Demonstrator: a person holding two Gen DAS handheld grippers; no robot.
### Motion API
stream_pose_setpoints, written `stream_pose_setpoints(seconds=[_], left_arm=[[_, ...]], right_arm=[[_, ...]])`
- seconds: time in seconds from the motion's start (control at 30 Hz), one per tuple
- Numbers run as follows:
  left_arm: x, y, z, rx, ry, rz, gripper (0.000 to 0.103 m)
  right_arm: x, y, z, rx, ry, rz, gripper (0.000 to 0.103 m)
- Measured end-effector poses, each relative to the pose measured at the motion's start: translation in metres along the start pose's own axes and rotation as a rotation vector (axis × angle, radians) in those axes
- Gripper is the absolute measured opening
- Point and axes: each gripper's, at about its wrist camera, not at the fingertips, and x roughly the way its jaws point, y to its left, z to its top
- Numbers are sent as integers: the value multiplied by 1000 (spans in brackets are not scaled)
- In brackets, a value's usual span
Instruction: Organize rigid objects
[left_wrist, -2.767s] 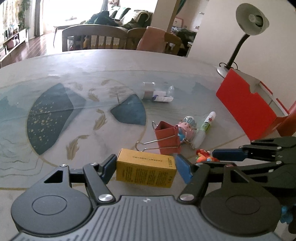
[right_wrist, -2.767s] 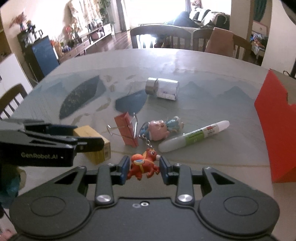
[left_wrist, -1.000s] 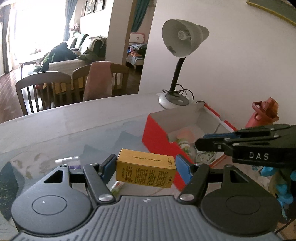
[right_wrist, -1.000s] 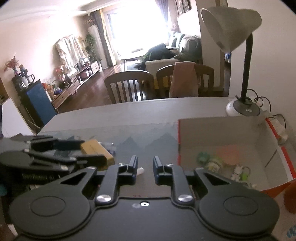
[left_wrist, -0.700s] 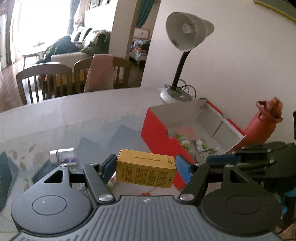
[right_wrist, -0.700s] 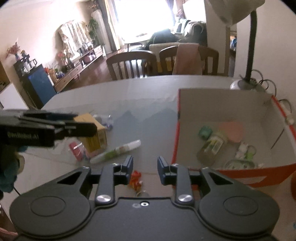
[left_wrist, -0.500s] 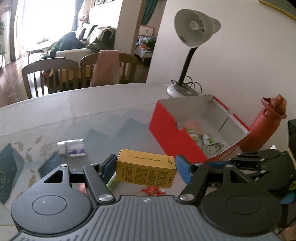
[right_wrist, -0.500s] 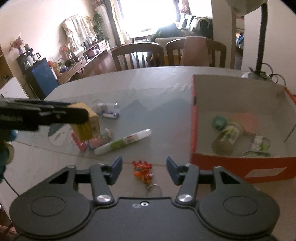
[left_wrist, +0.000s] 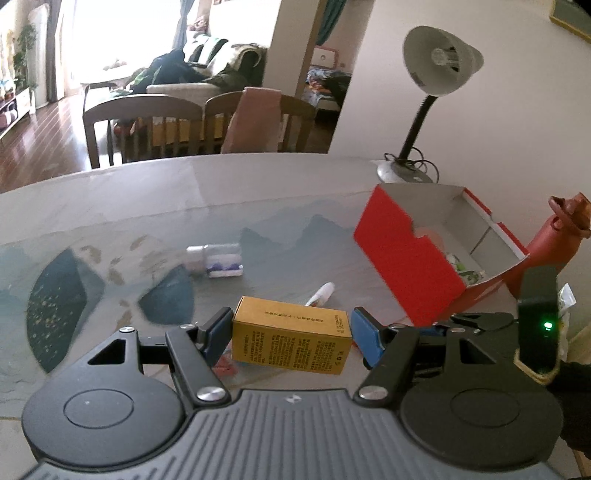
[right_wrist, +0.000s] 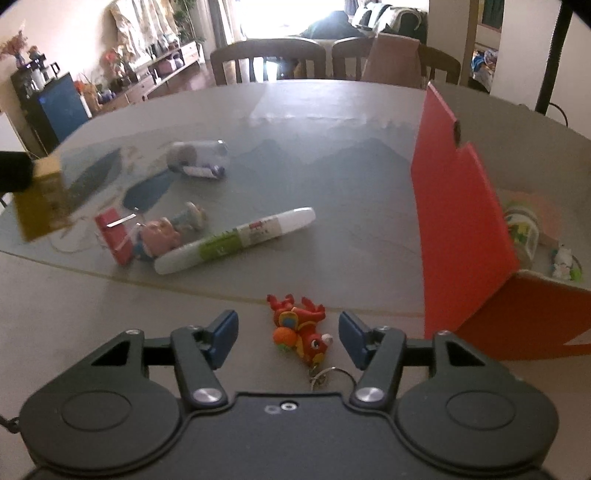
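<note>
My left gripper is shut on a yellow cardboard box and holds it above the table. In the right wrist view the same yellow box hangs at the far left. My right gripper is low over the table with its jaws opening. A red-orange keychain toy lies on the table between them, and the pads do not touch it. The red storage box stands open at the right with small items inside. It is also seen as the red storage box at the right in the left wrist view.
On the patterned mat lie a white-green pen, a pink pig figure, a red binder clip and a clear jar. A desk lamp and a red bottle stand behind the box. Chairs line the far edge.
My right gripper has sunk towards the table and its jaws have spread around the toy lying there. My left gripper carried the yellow box lower and away from the red box.
</note>
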Motion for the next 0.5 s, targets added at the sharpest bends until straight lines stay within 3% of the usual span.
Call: stream_pose_setpoints(seconds=[0.23,0.5], left_arm=[[-1,21,-7,-24,12,11,69],[-2,30,-9,-32,12,11,69]], right_arm=[[17,1,1,-19,18,-53,56],[17,6,1,-49,17,-86,44]])
